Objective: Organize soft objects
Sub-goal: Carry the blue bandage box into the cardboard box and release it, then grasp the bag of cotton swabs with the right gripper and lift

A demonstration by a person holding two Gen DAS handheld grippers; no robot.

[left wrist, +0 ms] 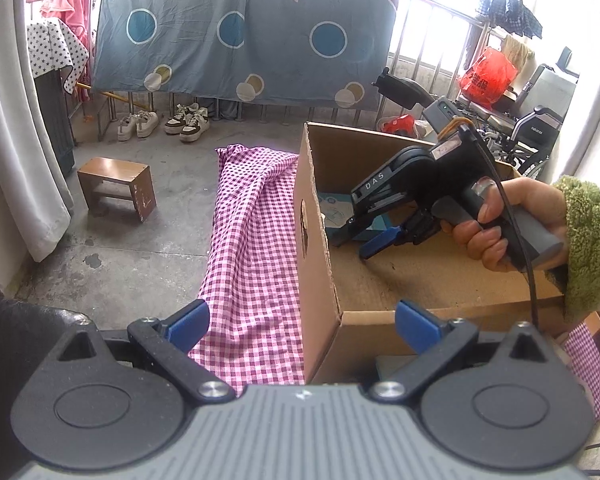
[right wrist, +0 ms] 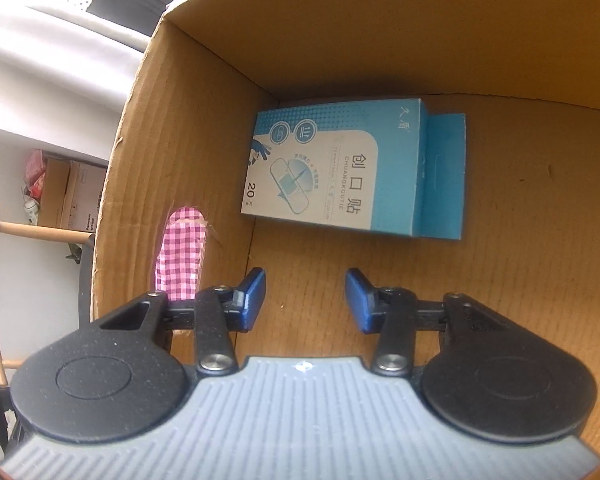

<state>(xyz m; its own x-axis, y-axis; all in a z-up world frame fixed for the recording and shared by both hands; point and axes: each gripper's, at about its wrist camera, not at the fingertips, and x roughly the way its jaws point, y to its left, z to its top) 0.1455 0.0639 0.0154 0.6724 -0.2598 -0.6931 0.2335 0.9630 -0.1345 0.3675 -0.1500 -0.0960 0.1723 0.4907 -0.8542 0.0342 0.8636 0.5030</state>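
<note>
A cardboard box [left wrist: 319, 264] stands on a pink checked cloth [left wrist: 252, 240]. A blue bandage packet [right wrist: 339, 168] lies flat on the box floor near its far corner. My right gripper [right wrist: 305, 300] is open and empty inside the box, just short of the packet; in the left wrist view it [left wrist: 379, 240] reaches down into the box. My left gripper [left wrist: 300, 324] is open and empty, held outside the box at its near corner, above the cloth.
A small wooden stool [left wrist: 116, 188] stands on the concrete floor at left. Shoes [left wrist: 184, 120] line the railing under a hanging blue sheet [left wrist: 240, 32]. A wheelchair [left wrist: 531, 132] is at the back right. The cloth shows through the box's handle hole [right wrist: 180, 252].
</note>
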